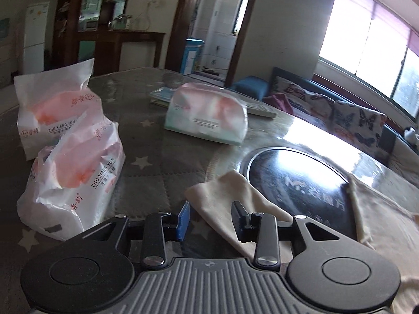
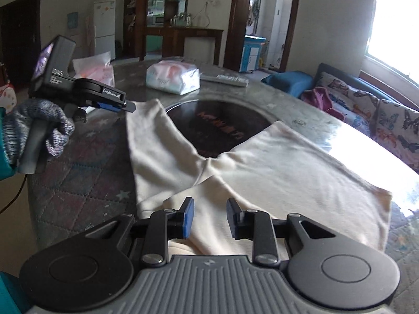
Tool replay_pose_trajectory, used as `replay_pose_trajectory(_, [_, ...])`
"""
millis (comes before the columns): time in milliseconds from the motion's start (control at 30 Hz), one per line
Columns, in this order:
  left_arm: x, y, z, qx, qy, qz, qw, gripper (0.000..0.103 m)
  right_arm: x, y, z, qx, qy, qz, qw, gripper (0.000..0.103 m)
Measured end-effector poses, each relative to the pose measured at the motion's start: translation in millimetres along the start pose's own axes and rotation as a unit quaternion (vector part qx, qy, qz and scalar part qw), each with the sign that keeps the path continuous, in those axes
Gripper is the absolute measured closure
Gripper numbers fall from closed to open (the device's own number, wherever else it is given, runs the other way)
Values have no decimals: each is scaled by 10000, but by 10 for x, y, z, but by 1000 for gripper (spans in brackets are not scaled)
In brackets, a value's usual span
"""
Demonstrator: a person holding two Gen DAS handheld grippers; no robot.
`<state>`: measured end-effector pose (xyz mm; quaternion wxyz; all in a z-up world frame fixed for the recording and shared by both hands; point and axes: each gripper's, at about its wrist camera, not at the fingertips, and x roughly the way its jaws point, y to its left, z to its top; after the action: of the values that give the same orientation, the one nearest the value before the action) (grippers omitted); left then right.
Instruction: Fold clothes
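Right wrist view: cream trousers (image 2: pixel 262 167) spread flat across the tabletop (image 2: pixel 78 172), both legs fanning away over the dark round glass inset (image 2: pixel 222 128) at the table's middle, waist end toward the near edge. Right gripper (image 2: pixel 208 218) hovering just above the waist cloth, jaws parted, nothing pinched. Left gripper (image 2: pixel 115 104), carried by a gloved hand (image 2: pixel 39 128), poised near the far end of the left leg; seen in the left wrist view (image 1: pixel 210 221), jaws apart, released, leg hem (image 1: pixel 230 196) lying just ahead and below.

Soft, light knit by the look: limp, apt to sag and wrinkle, unlikely to slip on the quilted cover. Best taken at hem corners or waistband edge, pinching both layers. Tissue packs (image 1: pixel 70 172) standing toward the far left edge, well clear.
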<state>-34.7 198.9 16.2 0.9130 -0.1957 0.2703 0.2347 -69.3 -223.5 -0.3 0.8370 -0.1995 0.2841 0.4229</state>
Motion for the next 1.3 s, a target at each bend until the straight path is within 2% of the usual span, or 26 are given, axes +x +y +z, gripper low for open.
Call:
replay_pose_trajectory(200, [117,-11,36,-57,26,90,9999,70,-139,-72,-42,94,-85,-122,9998,76])
replay_pose_trajectory(233, [128,-10,38,-72,23,92,9999,74,-165,-83,-52,119,-99,-135,9998,76])
replay_pose_trajectory(300, [150,1,40,-122,25,85,9999,93,-225,-111,-77,171,-142,-193,9996,76])
replay_pose_trajectory(333, [131,2,47,-178,0,27,9998,94,-255,-129,-89,206,-165,-223,9994,76])
replay_pose_trajectory(467, [-71,-93,96,-297,-194,-393,9986,98,-398,-239,-165,428,-273,-394,9979,76])
replay_pose_trajectory(600, [-460,-493,165,-16,-447,-1229,9914,98,-549,-422,-302,754,-364,-657,9943,76])
replay_pose_trajectory(733, [-827,-951,193,315,-611,-2094,9754,98,-704,-591,-468,1082,-448,-890,9891,76])
replay_pose_trajectory(867, [-1071,-1509,75,786,-474,-2952,9510,98,-869,-748,-648,1395,-514,-1117,9826,76])
replay_pose_trajectory(967, [-1185,-1862,-82,1083,-287,-3432,9325,98,-976,-854,-784,1600,-530,-1276,9774,76])
replay_pose_trajectory(1133, [-1203,-2331,-450,1468,190,-3905,9086,98,-1090,-981,-999,1895,-500,-1402,9705,76])
replay_pose_trajectory(1300, [-1119,-2629,-915,1961,716,-4014,8918,97,-1128,-1058,-1137,2056,-463,-1478,9663,76])
